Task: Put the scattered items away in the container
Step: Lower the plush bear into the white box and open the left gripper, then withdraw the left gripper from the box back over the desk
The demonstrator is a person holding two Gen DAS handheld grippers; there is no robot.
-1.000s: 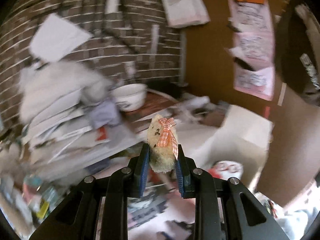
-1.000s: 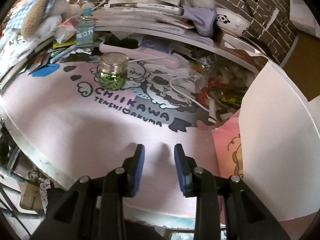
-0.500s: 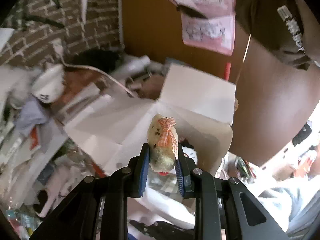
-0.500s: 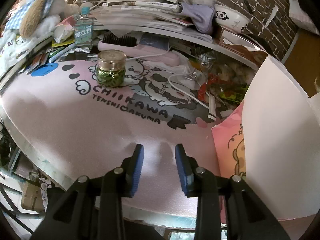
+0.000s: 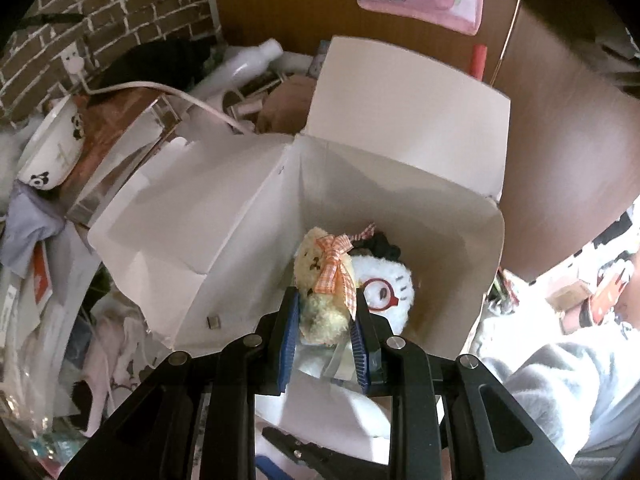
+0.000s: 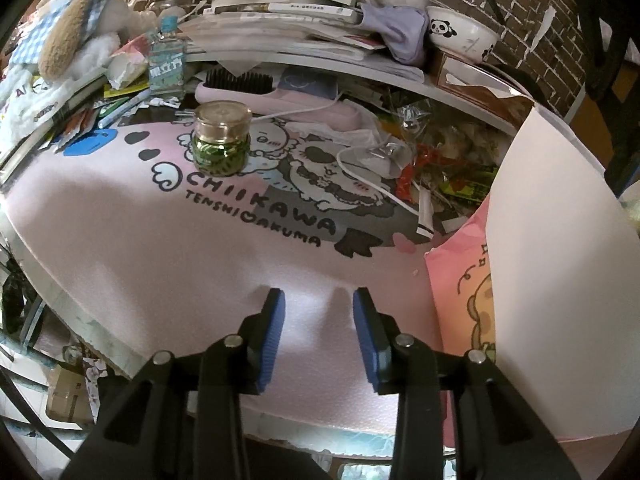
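Box [image 5: 400, 184] holds white plush [image 5: 386, 288]; left tongs [image 5: 325, 312] grip bear [image 5: 320, 276] above.

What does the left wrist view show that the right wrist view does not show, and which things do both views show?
Only the left wrist view shows the left gripper shut on a small plush bear above the open white box, with a white plush toy inside. Only the right wrist view shows the right gripper, open and empty, over the pink mat, and the green jar. Both show the panda bowl.

two plush toys [image 5: 322, 280], one box [image 5: 400, 120], one jar [image 6: 221, 140].
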